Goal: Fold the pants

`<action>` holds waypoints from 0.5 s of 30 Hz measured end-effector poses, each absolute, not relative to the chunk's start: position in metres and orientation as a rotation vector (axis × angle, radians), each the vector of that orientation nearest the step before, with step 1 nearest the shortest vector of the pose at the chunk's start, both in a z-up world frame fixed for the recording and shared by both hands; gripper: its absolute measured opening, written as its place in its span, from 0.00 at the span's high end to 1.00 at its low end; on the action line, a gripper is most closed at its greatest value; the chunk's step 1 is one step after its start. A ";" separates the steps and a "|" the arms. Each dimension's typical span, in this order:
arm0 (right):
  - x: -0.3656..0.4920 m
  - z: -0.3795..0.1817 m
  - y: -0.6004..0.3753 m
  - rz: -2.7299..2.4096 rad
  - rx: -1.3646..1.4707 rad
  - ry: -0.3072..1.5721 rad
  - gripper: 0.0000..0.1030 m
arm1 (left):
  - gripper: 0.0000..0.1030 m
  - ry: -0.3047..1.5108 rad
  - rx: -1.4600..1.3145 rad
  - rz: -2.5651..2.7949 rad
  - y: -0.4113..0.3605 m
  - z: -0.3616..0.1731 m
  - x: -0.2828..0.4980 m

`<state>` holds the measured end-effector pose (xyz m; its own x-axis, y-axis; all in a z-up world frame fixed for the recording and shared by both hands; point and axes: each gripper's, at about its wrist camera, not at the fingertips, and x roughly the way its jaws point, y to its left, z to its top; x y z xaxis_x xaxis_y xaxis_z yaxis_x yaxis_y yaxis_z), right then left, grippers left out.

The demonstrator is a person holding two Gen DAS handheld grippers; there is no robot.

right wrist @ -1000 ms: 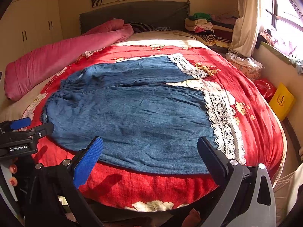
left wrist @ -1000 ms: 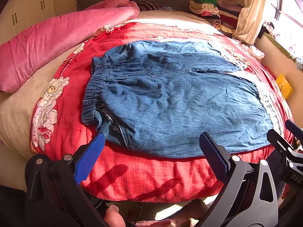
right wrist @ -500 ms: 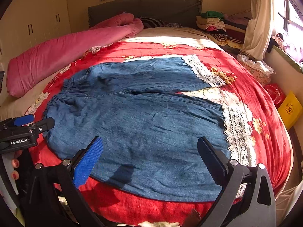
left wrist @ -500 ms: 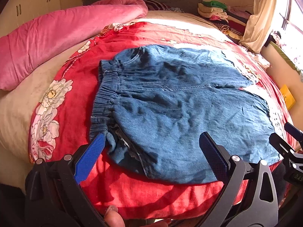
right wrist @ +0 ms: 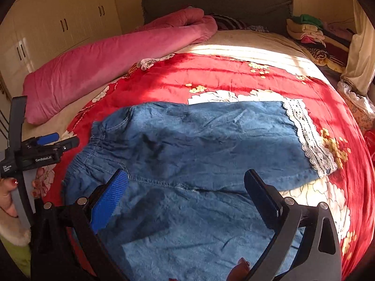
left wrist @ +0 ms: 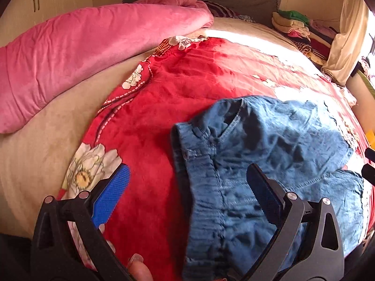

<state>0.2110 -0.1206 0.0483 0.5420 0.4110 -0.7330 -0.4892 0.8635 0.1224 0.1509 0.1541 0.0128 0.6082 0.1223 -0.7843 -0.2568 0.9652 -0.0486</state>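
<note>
Blue denim pants (right wrist: pixel 187 149) with white lace cuffs (right wrist: pixel 307 135) lie spread flat on a red floral bedspread (right wrist: pixel 211 75). In the left wrist view the elastic waistband (left wrist: pixel 204 187) is close below my open left gripper (left wrist: pixel 187 185), whose right finger hangs over the denim. My right gripper (right wrist: pixel 187 187) is open and empty over the pants' crotch seam, between the two legs. The left gripper also shows in the right wrist view (right wrist: pixel 46 145), at the waistband end.
A rolled pink quilt (left wrist: pixel 82 53) lies along the bed's left side. A grey headboard (right wrist: pixel 218 2), folded clothes (right wrist: pixel 307 28) and a cream curtain (right wrist: pixel 361 53) are at the far right. Wardrobes (right wrist: pixel 58 28) stand to the left.
Both grippers have moved forward and down over the bed. The left one now hovers at the waistband, the right one over the crotch. The pants have not moved.
</note>
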 end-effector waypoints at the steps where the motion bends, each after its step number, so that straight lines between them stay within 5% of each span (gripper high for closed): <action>1: 0.222 0.048 -0.116 0.540 -0.111 0.844 0.04 | 0.09 0.900 -0.157 0.223 0.159 0.010 0.160; 11: 0.309 0.029 -0.058 0.674 -0.306 0.891 0.04 | 0.10 0.964 -0.105 0.146 0.176 -0.025 0.226; 15: 0.339 0.011 -0.036 0.704 -0.366 0.929 0.04 | 0.32 0.978 -0.119 0.103 0.173 -0.039 0.237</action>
<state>0.3390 -0.0364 0.0110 0.4013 0.3920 -0.8278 -0.6913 0.7225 0.0070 0.2367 0.1727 -0.0392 0.5544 0.0335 -0.8316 -0.1406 0.9886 -0.0540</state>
